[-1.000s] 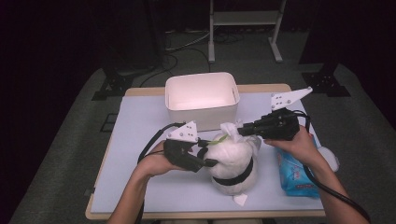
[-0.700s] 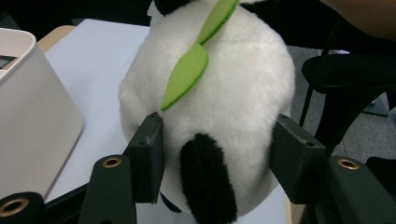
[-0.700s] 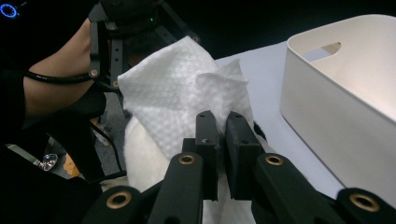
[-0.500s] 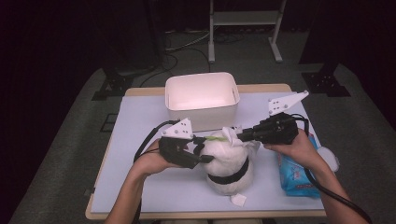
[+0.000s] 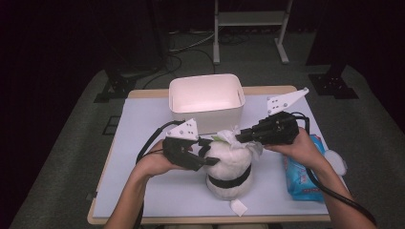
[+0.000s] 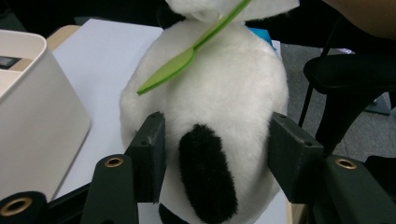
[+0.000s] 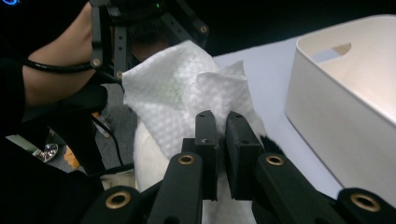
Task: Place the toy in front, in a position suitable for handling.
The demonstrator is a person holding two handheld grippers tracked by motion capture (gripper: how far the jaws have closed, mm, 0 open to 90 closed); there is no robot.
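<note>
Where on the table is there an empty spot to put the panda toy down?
The mat lies bare left of the white bin, and the front left corner beside the left forearm is bare too. It is crowded right of the panda toy, with the blue wipes pack, and in front, with a small paper scrap.

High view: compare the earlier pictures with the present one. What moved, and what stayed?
Little changed. The right gripper, shut on the white wipe, edged slightly left and down over the plush panda. The left gripper stayed clamped on the panda's body. White bin and blue packet kept their places.
</note>
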